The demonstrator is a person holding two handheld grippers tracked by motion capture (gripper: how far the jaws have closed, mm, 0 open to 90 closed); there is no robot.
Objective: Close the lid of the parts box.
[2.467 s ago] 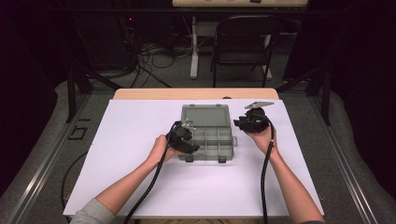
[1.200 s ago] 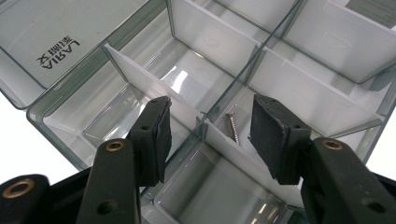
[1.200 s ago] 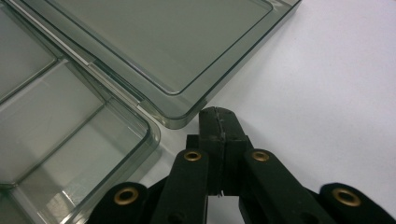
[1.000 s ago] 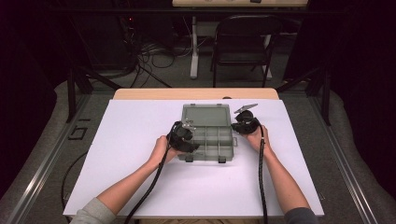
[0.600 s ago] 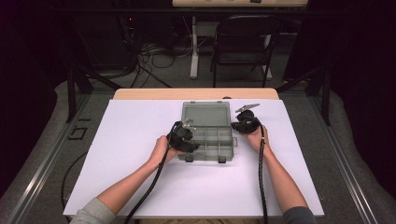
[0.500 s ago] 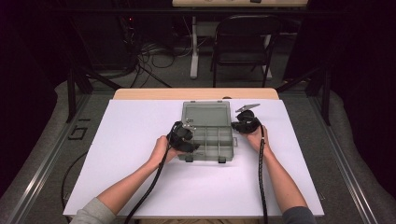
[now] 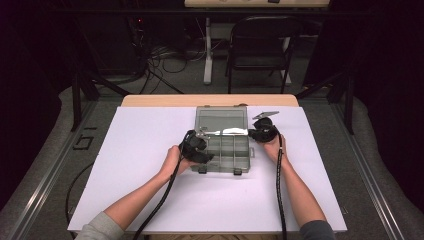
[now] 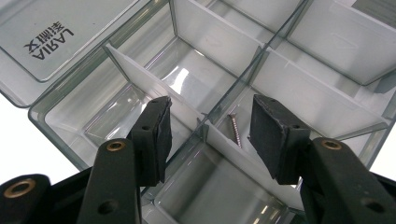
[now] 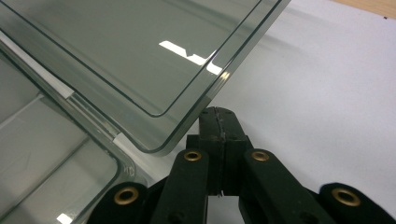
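Hovering my half-open left gripper [image 8: 208, 135] empty over the screw [image 8: 235, 130] in the organizer box [image 7: 222, 145]'s near compartment, I'm keeping my closed right gripper [image 9: 218, 116] steadying the lid [image 9: 140, 56]; descending straight is avoiding the dividers.

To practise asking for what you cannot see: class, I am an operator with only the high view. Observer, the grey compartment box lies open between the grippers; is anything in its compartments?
Observer: Yes. The left gripper view shows one small screw lying in a compartment of the box, between the open fingers of the left gripper.
Operator: And the right gripper, is it holding something?
Observer: No. Its fingers are shut together with nothing between them, and their tips sit by the rounded corner of the lid.
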